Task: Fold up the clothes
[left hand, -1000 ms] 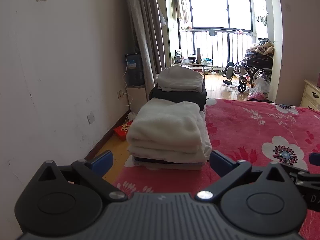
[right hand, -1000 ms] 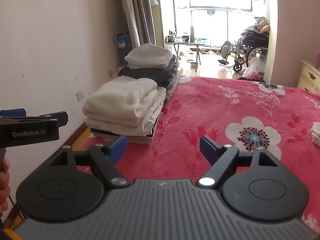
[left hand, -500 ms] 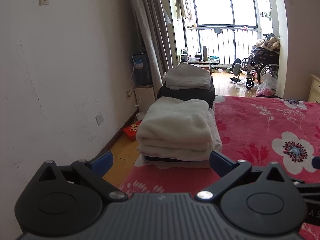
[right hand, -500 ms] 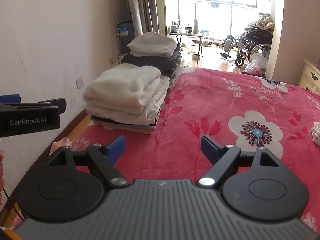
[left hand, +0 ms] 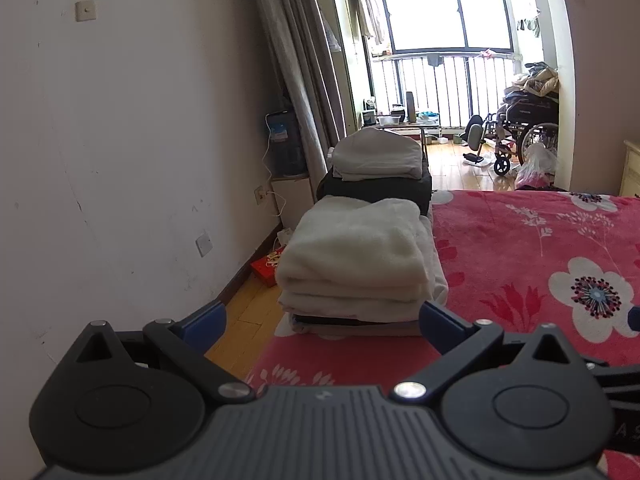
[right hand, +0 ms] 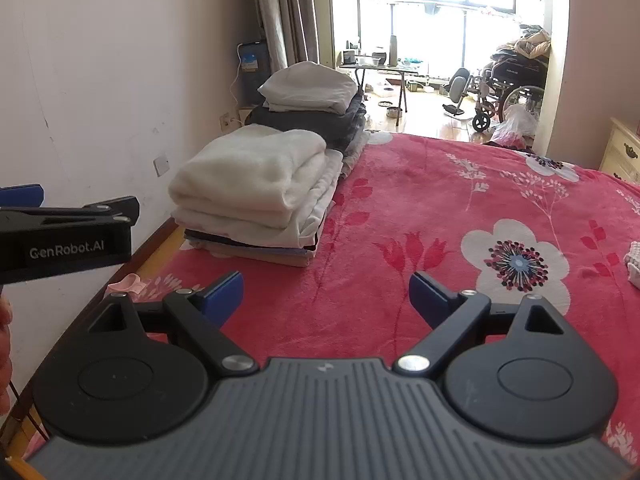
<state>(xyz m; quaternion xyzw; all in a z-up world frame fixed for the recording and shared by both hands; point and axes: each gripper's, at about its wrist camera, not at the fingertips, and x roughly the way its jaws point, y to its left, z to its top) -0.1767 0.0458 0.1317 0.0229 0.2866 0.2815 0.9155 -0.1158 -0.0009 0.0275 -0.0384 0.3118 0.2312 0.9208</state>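
Nearest, the right black two-finger gripper with blue pads point(right hand: 326, 296) hangs released over the red flower-printed blanket point(right hand: 440, 208), grasping nothing. The left black gripper with blue pads point(left hand: 320, 320) is likewise spread and empty; its side reads "GenRobot.AI" in the right view. At 11 o'clock sits a stack of folded cream fleece clothes point(right hand: 256, 184), and beyond it a second stack of dark and pale folded clothes point(right hand: 312, 96), so much folding looks done. At 3 o'clock a small white knitted piece point(right hand: 634, 260), possibly another garment, lies cut off at the edge.
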